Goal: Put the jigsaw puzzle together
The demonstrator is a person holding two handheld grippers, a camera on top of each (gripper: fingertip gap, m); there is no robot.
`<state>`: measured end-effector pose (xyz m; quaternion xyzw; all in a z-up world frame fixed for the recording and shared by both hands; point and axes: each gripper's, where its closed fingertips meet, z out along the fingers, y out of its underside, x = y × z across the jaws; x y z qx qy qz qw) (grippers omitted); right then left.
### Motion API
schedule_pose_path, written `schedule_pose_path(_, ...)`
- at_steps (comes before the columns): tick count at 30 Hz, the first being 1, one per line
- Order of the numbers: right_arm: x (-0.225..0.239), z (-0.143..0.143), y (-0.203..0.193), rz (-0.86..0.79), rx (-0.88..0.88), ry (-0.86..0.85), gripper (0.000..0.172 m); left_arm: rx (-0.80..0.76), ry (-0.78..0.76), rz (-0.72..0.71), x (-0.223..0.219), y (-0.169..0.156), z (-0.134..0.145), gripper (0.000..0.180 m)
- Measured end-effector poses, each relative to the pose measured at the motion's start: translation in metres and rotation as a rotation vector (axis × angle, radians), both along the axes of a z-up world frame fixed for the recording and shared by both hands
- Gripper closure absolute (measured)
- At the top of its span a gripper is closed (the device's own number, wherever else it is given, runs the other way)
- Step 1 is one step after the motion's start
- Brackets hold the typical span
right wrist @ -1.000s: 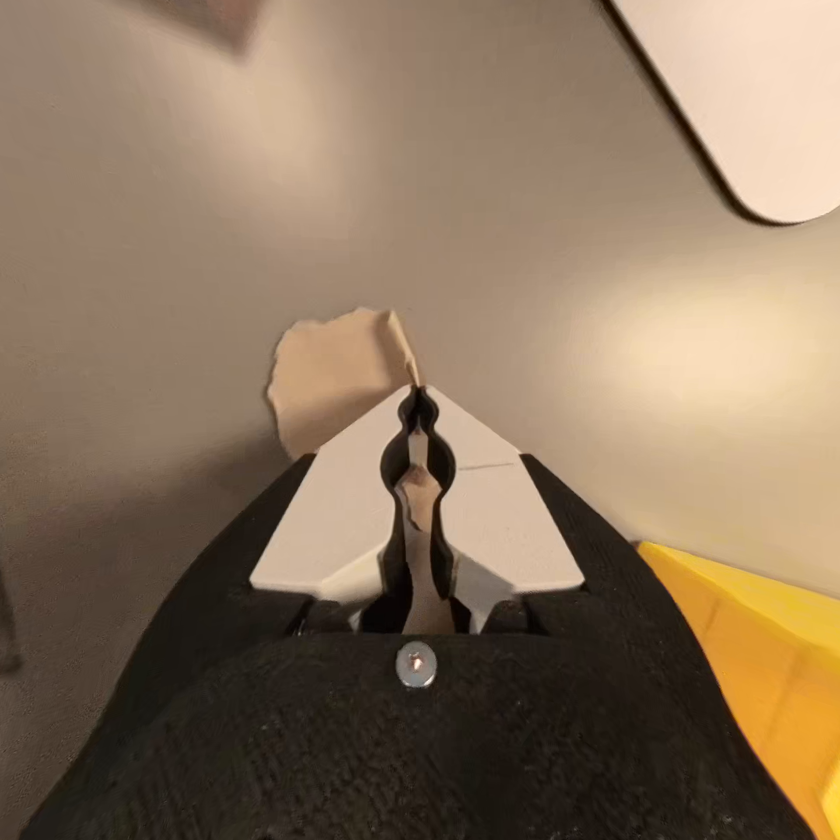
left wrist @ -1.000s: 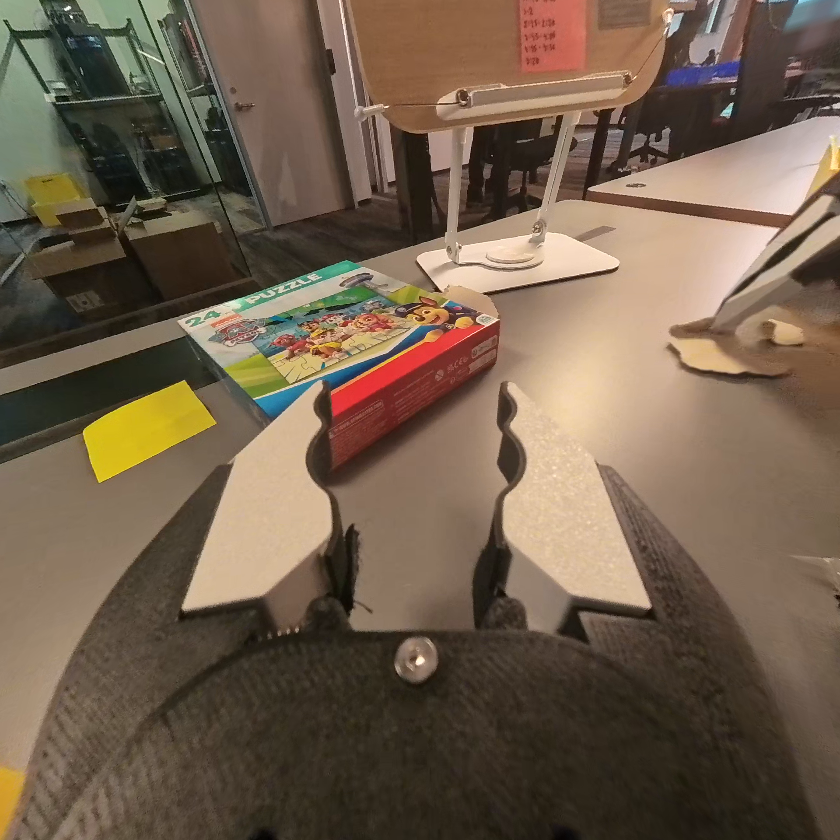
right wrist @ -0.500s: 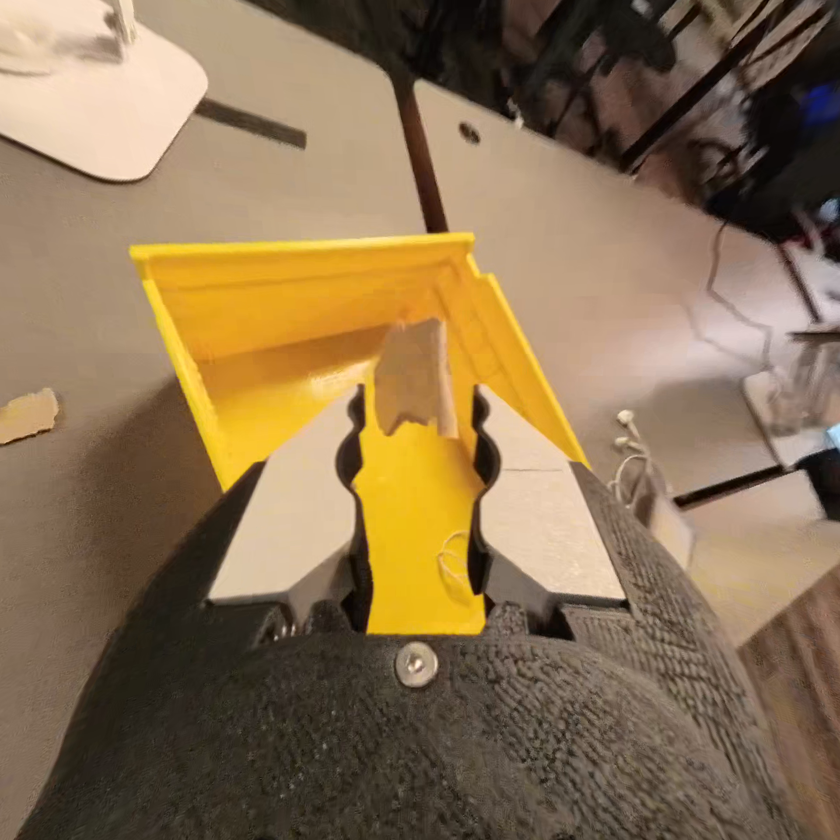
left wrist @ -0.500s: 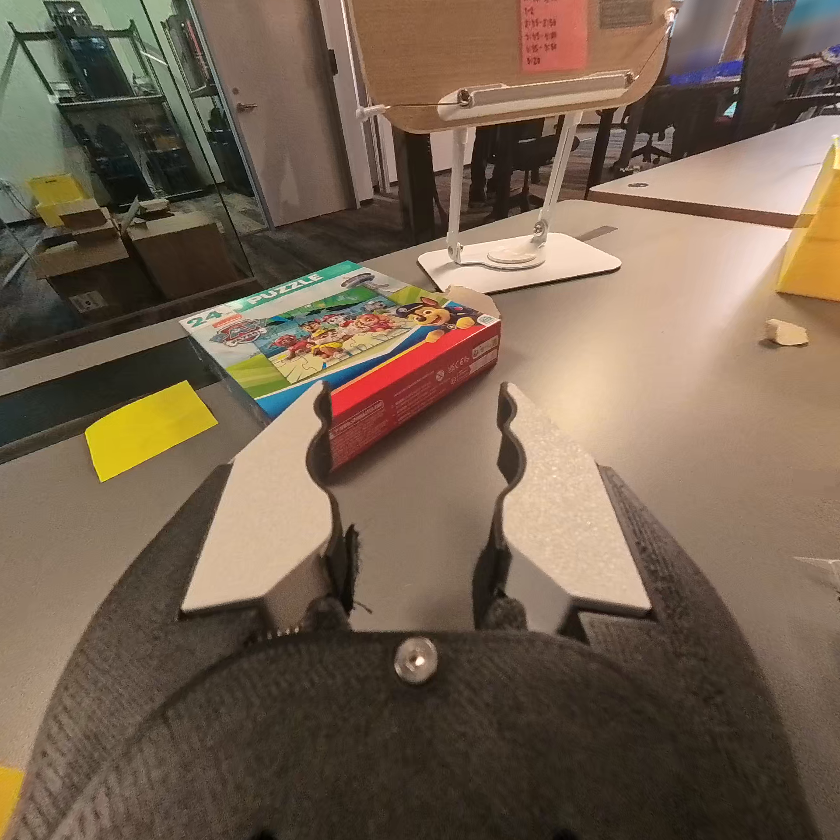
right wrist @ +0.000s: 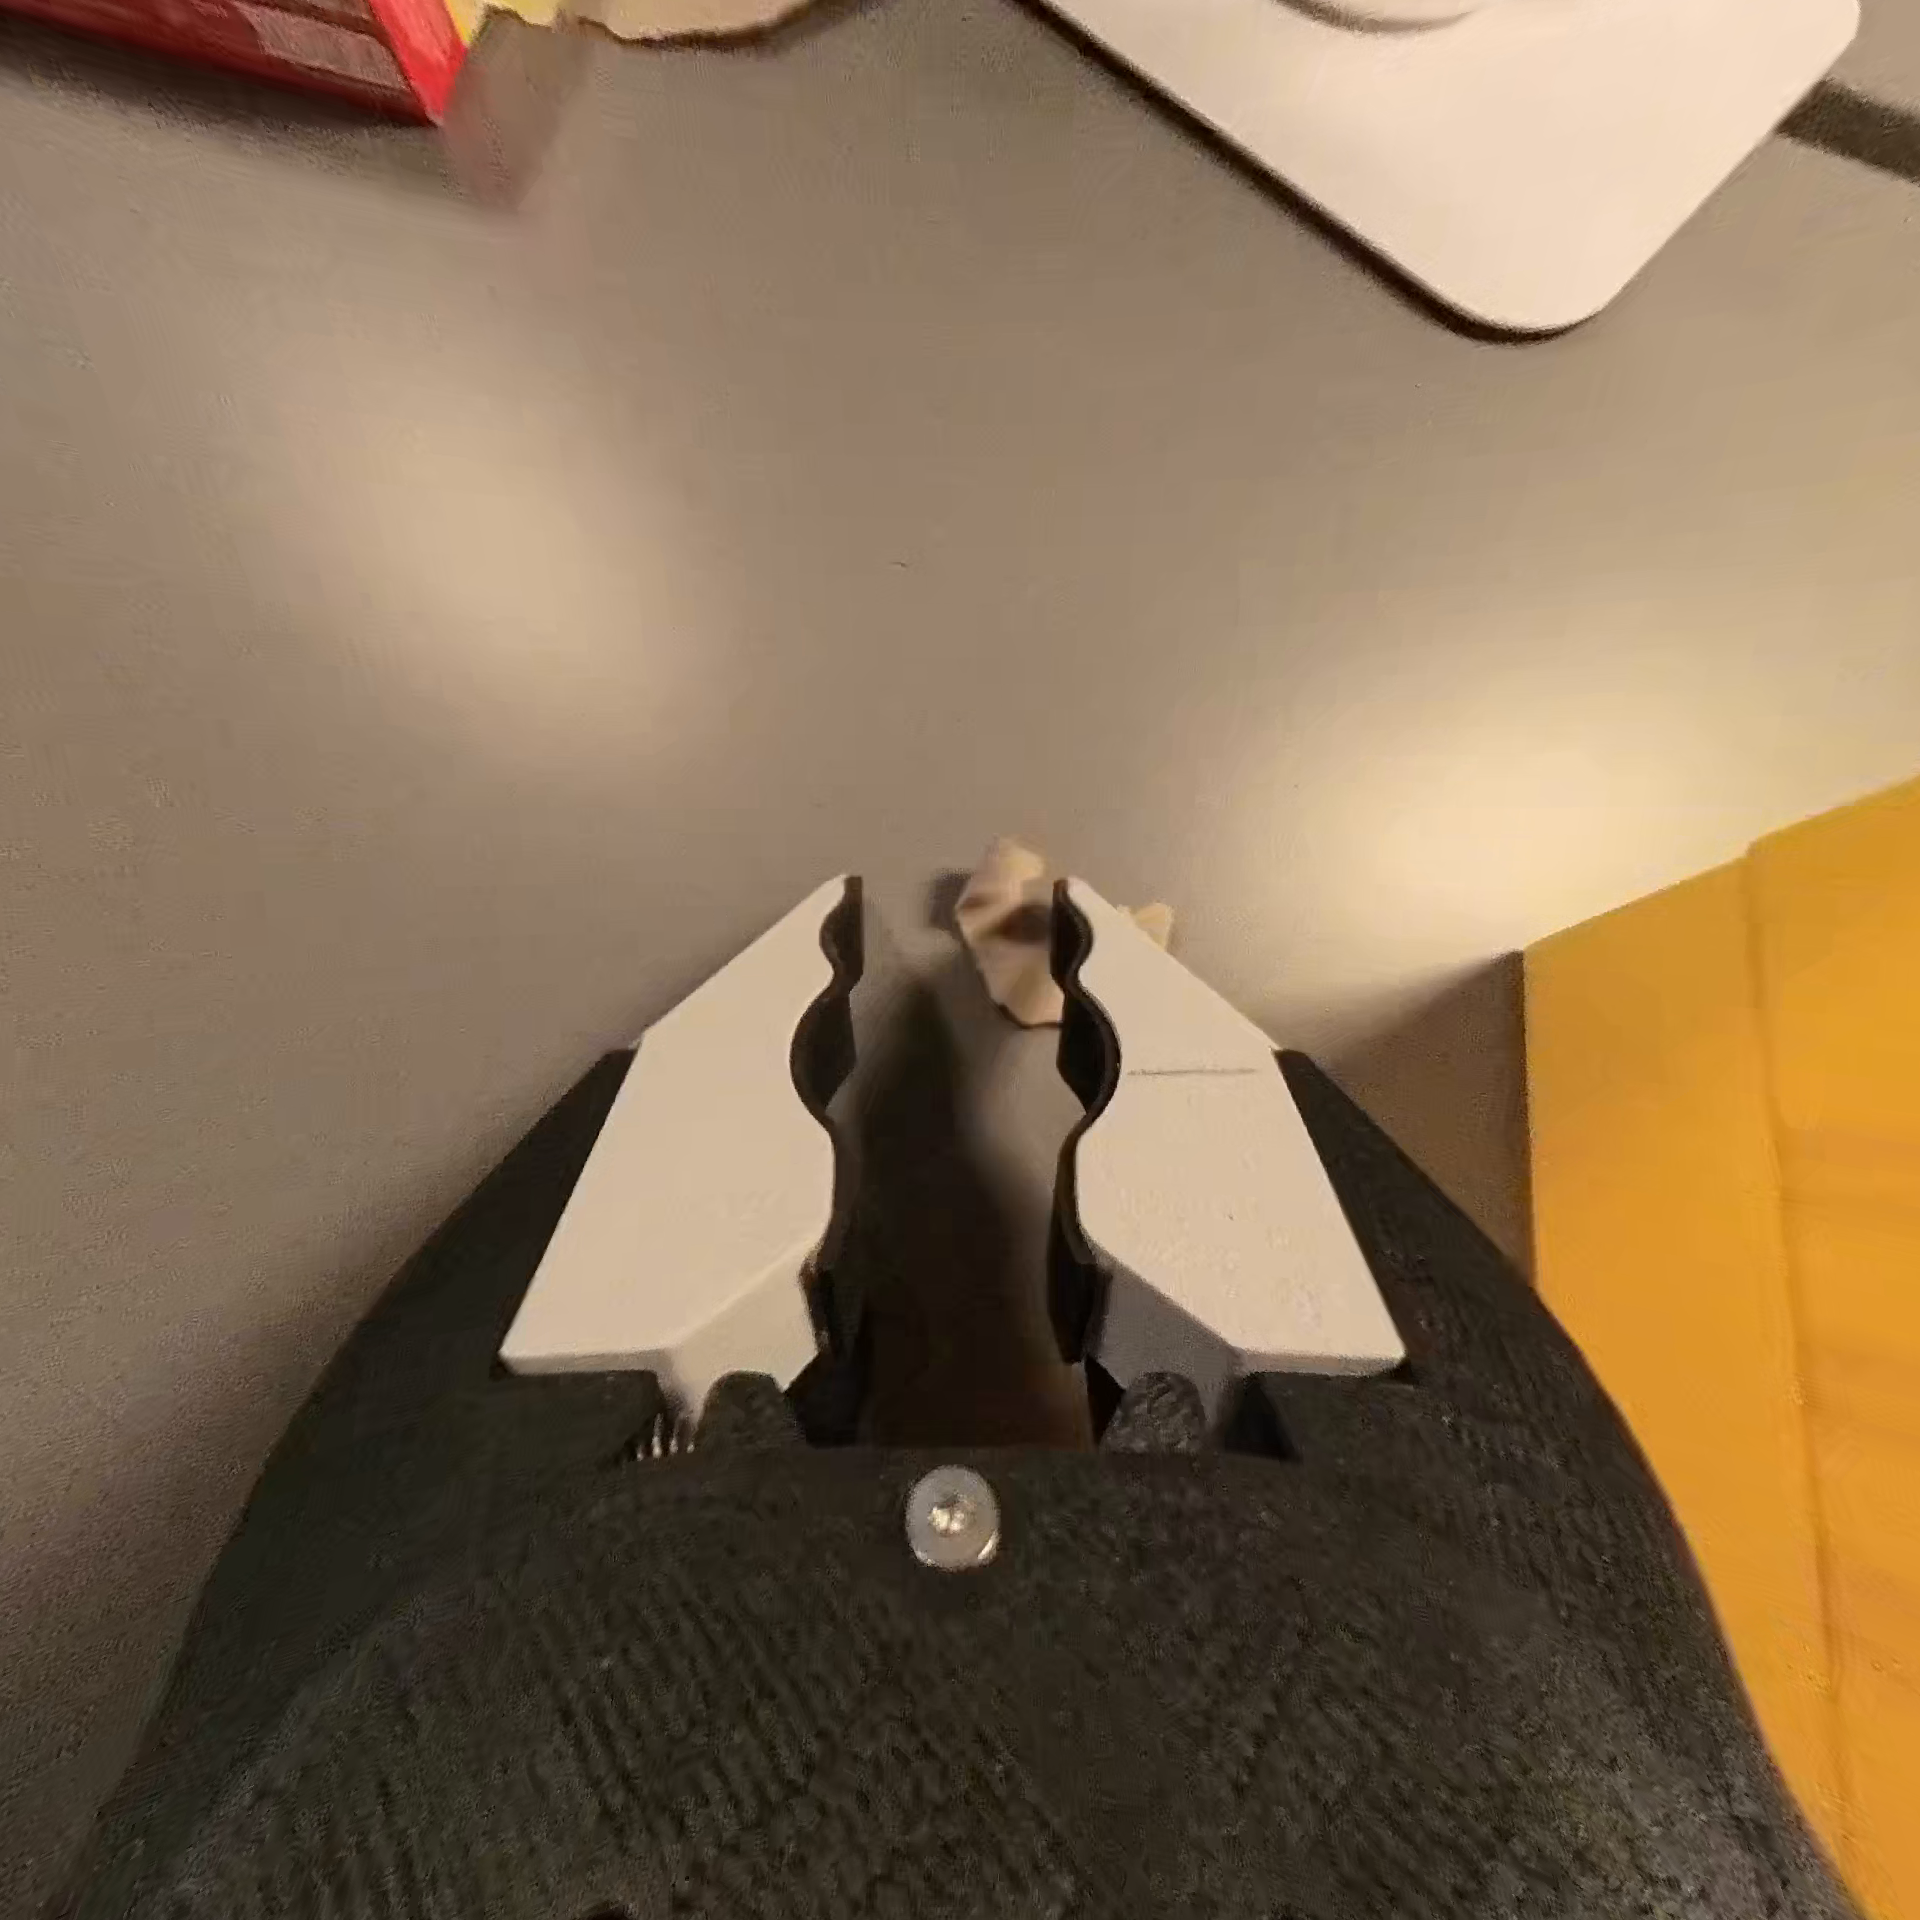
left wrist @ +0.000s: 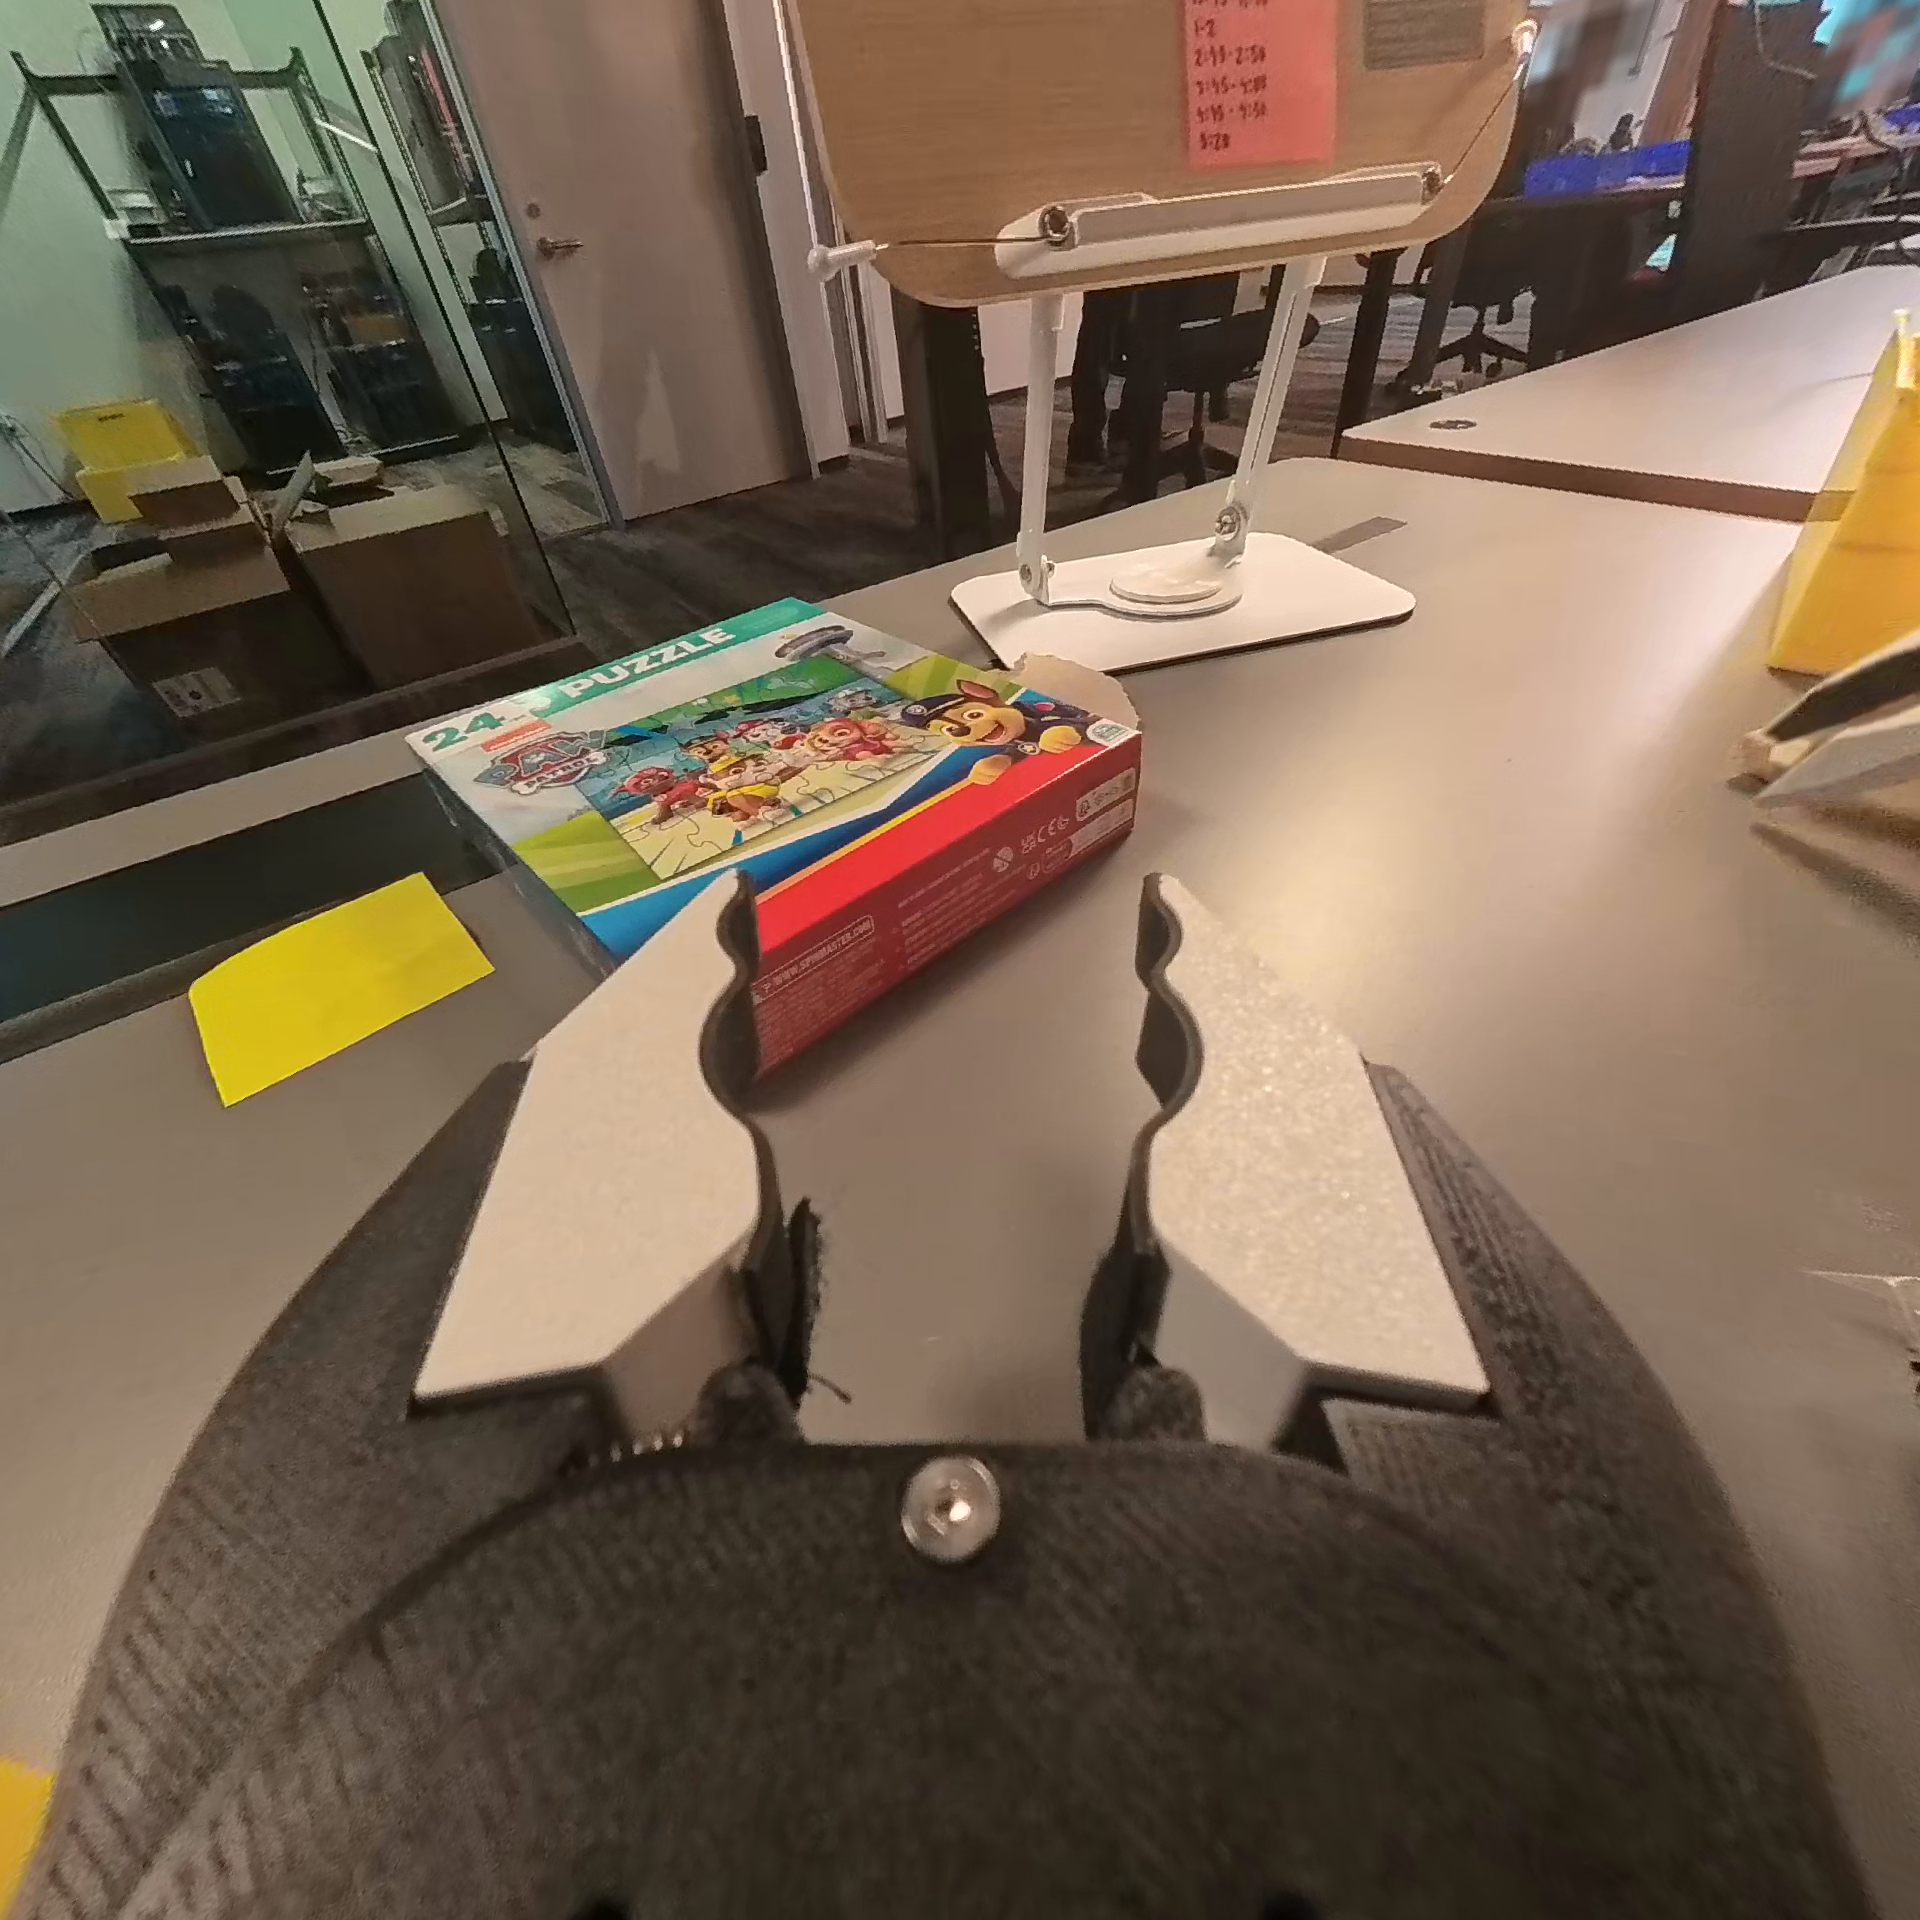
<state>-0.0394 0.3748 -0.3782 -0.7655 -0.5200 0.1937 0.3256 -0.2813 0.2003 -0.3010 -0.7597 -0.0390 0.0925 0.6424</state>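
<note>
My left gripper (left wrist: 951, 894) is open and empty, low over the grey table (left wrist: 1351, 935). A colourful puzzle box (left wrist: 769, 748) with a torn end flap lies just ahead of its left fingertip. My right gripper (right wrist: 956, 894) is open and points down at the table. A small beige cardboard scrap (right wrist: 1003, 935) lies on the table between its fingertips, close against the right finger (right wrist: 1143, 1039); the left pad stands clear of it. The right gripper also shows at the right edge of the left wrist view (left wrist: 1839, 727).
A yellow bin (right wrist: 1714, 1247) stands right of the right gripper, also seen in the left wrist view (left wrist: 1860, 551). A white stand base (left wrist: 1184, 613) carrying a wooden board sits behind the box. A yellow sticky note (left wrist: 332, 982) lies at the left.
The right gripper was shut on a larger cardboard scrap, opened over the yellow bin and let it go, then came back down around the small scrap. The left gripper has not moved.
</note>
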Motion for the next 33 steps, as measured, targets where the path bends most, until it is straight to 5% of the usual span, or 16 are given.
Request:
schedule_pose_path(3, 0.003, -0.004, 0.009, -0.065, 0.002, 0.005, 0.172, -0.002, 0.0, 0.0, 0.0, 0.0, 0.0, 0.108)
schedule_pose_path(7, 0.007, 0.003, 0.011, -0.061, 0.075, -0.059, 0.172, -0.003, 0.002, -0.002, 0.001, 0.001, 0.0, 0.108)
schedule_pose_path(10, 0.018, 0.067, 0.024, -0.131, 0.314, 0.074, 0.172, -0.002, 0.002, -0.002, 0.0, 0.001, 0.0, 0.108)
schedule_pose_path(14, 0.089, 0.172, 0.06, -0.435, 0.707, 0.199, 0.172, -0.001, 0.0, -0.002, 0.0, 0.001, 0.0, 0.108)
schedule_pose_path(17, 0.138, 0.157, 0.093, -0.578, 0.6, 0.031, 0.172, -0.002, -0.001, -0.001, 0.0, 0.001, 0.0, 0.108)
schedule_pose_path(20, 0.162, 0.128, 0.11, -0.645, 0.436, -0.062, 0.114, 0.001, -0.003, -0.003, 0.0, 0.001, 0.0, 0.108)
schedule_pose_path(22, 0.157, 0.137, 0.106, -0.624, 0.467, 0.006, 0.103, 0.002, -0.002, -0.003, 0.0, 0.001, 0.0, 0.108)
schedule_pose_path(25, 0.126, 0.16, 0.083, -0.503, 0.565, 0.137, 0.103, 0.002, 0.0, -0.003, 0.001, 0.001, 0.0, 0.108)
schedule_pose_path(28, 0.063, 0.176, 0.028, -0.156, 0.643, 0.326, 0.111, 0.004, 0.004, -0.004, 0.001, 0.001, 0.001, 0.108)
schedule_pose_path(30, 0.019, 0.161, -0.035, 0.183, 0.575, 0.396, 0.11, 0.006, 0.005, -0.004, 0.001, 0.001, 0.001, 0.108)
schedule_pose_path(33, -0.016, 0.115, -0.149, 0.672, 0.246, 0.411, 0.099, 0.007, 0.0, -0.004, 0.001, 0.001, 0.001, 0.108)
